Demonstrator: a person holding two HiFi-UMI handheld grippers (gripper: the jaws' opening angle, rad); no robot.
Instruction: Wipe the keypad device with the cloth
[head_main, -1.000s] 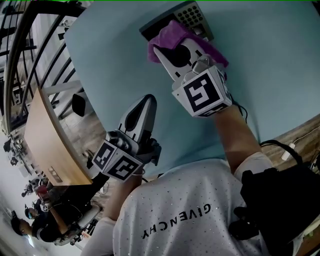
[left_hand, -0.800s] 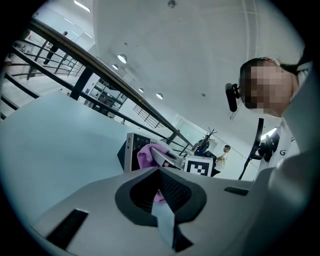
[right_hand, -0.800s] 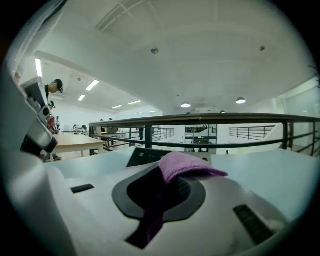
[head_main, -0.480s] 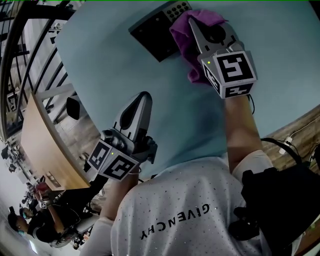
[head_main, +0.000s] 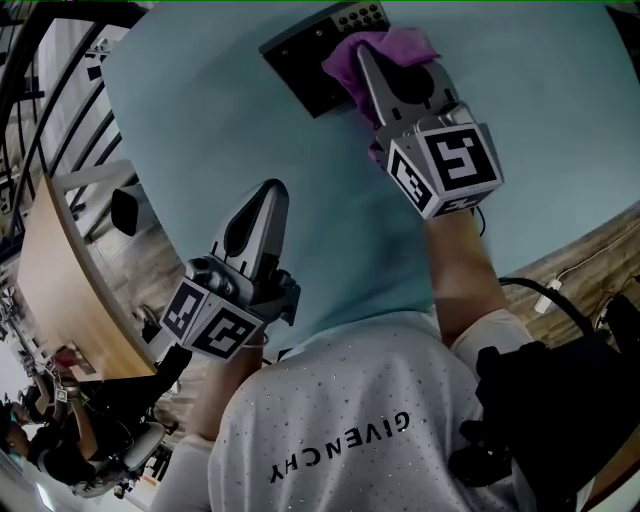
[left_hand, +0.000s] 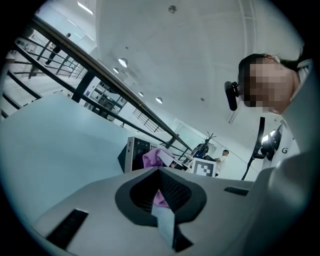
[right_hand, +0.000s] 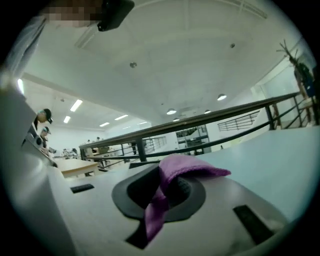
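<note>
The dark keypad device (head_main: 305, 62) lies at the far edge of the pale blue table (head_main: 220, 130), its keys (head_main: 362, 15) at the top. A purple cloth (head_main: 390, 50) is bunched on the device's right part. My right gripper (head_main: 362, 58) is shut on the cloth and presses it down there; the cloth (right_hand: 186, 167) drapes over its jaws in the right gripper view. My left gripper (head_main: 270, 192) hangs shut and empty over the table's near side, well short of the device. The left gripper view shows the device (left_hand: 130, 154) and cloth (left_hand: 152, 159) ahead.
A wooden table (head_main: 70, 290) and dark railings (head_main: 60, 90) lie left of the blue table. A black bag (head_main: 550, 400) and a white cable (head_main: 560, 275) sit at my right. People stand in the distance (left_hand: 223, 156).
My right gripper swung right with the cloth to the device's edge, then came back left onto the device. The left gripper stayed shut and hardly moved.
</note>
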